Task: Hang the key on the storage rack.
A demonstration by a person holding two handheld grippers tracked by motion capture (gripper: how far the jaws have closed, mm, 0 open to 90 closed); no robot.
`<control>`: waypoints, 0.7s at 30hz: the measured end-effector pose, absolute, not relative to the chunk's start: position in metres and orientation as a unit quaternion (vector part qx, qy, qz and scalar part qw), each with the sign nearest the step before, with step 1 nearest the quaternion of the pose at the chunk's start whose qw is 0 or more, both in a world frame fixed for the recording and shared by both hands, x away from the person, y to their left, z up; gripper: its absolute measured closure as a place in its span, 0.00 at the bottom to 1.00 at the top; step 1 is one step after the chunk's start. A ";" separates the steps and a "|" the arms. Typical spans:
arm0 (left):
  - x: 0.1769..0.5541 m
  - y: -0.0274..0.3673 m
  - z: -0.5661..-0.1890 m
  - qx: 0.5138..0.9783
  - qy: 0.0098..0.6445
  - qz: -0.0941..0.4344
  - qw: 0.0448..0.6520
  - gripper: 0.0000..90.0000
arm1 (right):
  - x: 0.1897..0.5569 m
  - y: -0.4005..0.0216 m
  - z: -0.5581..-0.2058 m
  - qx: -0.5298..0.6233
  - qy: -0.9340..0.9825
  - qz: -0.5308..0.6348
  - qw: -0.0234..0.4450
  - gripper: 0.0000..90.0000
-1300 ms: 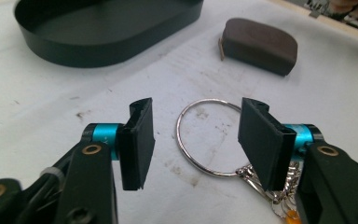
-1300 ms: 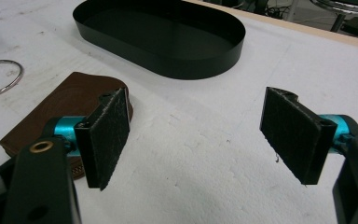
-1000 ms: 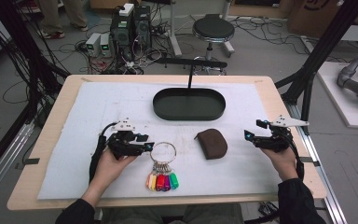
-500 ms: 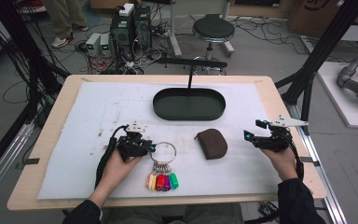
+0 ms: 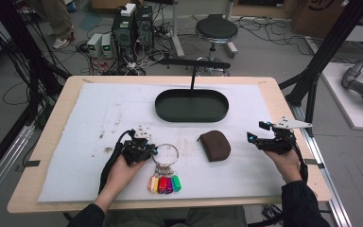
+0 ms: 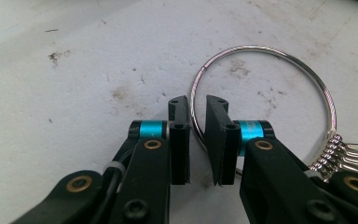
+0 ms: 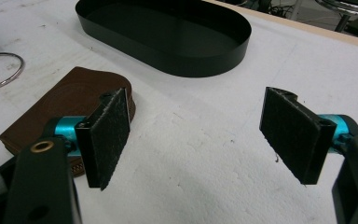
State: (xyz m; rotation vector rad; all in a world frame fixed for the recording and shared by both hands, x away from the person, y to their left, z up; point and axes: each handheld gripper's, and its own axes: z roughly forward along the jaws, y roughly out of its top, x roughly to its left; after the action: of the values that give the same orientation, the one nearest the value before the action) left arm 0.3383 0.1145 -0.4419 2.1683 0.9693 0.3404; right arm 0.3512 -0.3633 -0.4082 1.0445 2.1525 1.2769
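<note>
While my left gripper [image 6: 196, 140] has just been closing around the large silver metal key ring [image 6: 261, 88], pads not yet pressing, I must pinch before lifting.

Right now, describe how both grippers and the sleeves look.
Both the left gripper and the right gripper are black with cyan collars and brass-coloured screws; the pads are flat, black, rough-faced. A black cable trails from the left. A grey three-cornered plate tops the right. Sleeves are dark.
</note>
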 end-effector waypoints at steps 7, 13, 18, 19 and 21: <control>0.337 0.114 -0.443 0.838 0.377 0.138 0.370 0.94 | 0.352 -0.362 -0.409 0.373 0.777 0.458 0.217 0.28; 0.342 0.121 -0.443 0.827 0.386 0.110 0.394 0.94 | 0.351 -0.363 -0.408 0.375 0.776 0.460 0.215 0.28; 0.343 0.126 -0.438 0.812 0.390 0.094 0.425 0.95 | 0.352 -0.363 -0.408 0.375 0.776 0.460 0.215 0.28; 0.343 0.127 -0.436 0.810 0.391 0.093 0.428 0.95 | 0.352 -0.363 -0.408 0.375 0.776 0.460 0.215 0.28; 0.342 0.128 -0.432 0.808 0.386 0.097 0.434 0.95 | 0.352 -0.363 -0.408 0.375 0.776 0.460 0.216 0.28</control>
State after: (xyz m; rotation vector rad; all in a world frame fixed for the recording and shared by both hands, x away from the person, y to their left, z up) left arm 0.3424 0.1284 -0.4322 2.0129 0.9623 0.2410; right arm 0.3516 -0.3630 -0.4082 1.0388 2.1507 1.2744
